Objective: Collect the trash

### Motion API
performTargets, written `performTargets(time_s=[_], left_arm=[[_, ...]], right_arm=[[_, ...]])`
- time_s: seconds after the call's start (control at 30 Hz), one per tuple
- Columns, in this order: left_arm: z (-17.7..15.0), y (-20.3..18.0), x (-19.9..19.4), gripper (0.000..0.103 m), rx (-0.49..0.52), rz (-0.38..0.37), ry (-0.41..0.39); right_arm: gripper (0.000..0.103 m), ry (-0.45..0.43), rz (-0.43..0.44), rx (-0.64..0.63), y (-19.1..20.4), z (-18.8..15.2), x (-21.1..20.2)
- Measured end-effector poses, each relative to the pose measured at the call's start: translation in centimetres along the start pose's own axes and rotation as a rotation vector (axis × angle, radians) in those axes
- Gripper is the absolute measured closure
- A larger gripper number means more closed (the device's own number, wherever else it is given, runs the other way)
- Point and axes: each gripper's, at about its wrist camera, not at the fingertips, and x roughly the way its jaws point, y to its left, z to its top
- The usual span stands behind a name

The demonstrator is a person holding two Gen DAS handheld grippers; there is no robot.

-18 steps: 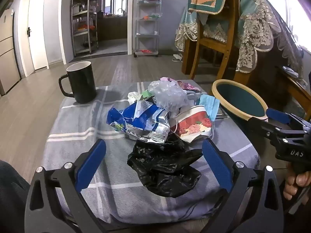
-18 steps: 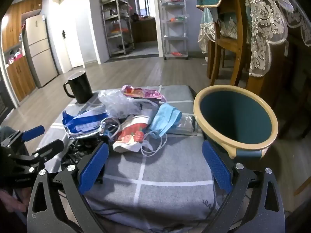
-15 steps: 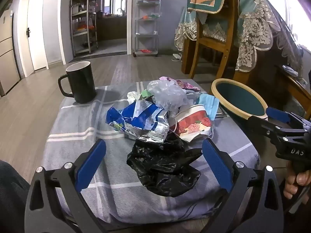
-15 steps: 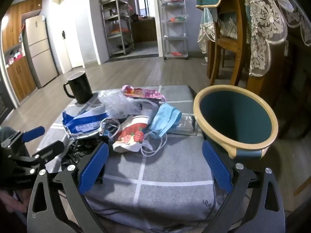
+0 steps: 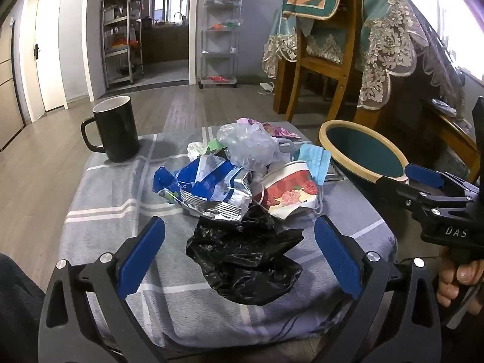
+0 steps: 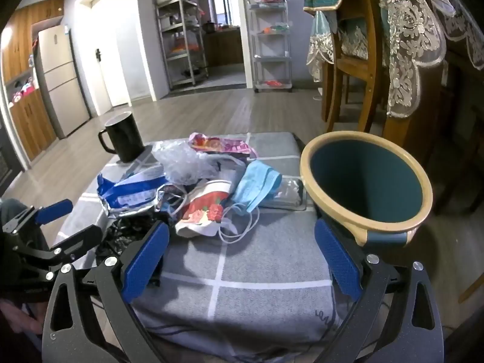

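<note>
Presently listed, all places given from the mug (image 5: pixel 116 130), which stands upright at the far left corner of the grey checked cloth (image 5: pixel 99 208).

1. Blue foil wrapper (image 5: pixel 208 187): crumpled, right of the mug and nearer me, at the left of the heap.
2. Clear bag (image 5: pixel 249 146): right of the mug, at the same depth, on top of the heap.
3. Pink wrapper (image 6: pixel 222 145): right of the mug, at the heap's far edge.
4. Floral paper cup (image 5: pixel 289 193): crushed, on its side, further right than the foil wrapper and touching it.
5. Blue mask (image 6: pixel 257 186): right of the cup, its white loops trailing onto the cloth toward me.
6. Clear flat packet (image 6: pixel 287 195): under the mask's right edge, near the cloth's right side.
7. Black bag (image 5: pixel 245 257): crumpled, nearest me of all, well right of and below the mug, touching the foil wrapper.
8. Bin (image 6: pixel 366 186): teal inside, cream rim, tilted toward the heap, off the cloth's right edge, farthest from the mug.

My left gripper (image 5: pixel 240 257): fingers spread wide, holding nothing; the black bag sits between them, untouched. My right gripper (image 6: pixel 242 260): fingers likewise wide, holding nothing, over bare cloth, with the bin just beyond my right finger. Part of my right hand (image 5: pixel 456 281) shows on its handle.
</note>
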Motion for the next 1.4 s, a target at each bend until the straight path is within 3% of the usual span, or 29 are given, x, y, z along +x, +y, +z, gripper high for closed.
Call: performTargets(time_s=[1.4], left_arm=[[-0.07, -0.30, 0.14, 0.006, 0.002, 0.000, 0.004]], right_arm=[[0.006, 0.004, 0.001, 0.003, -0.14, -0.03, -0.01]])
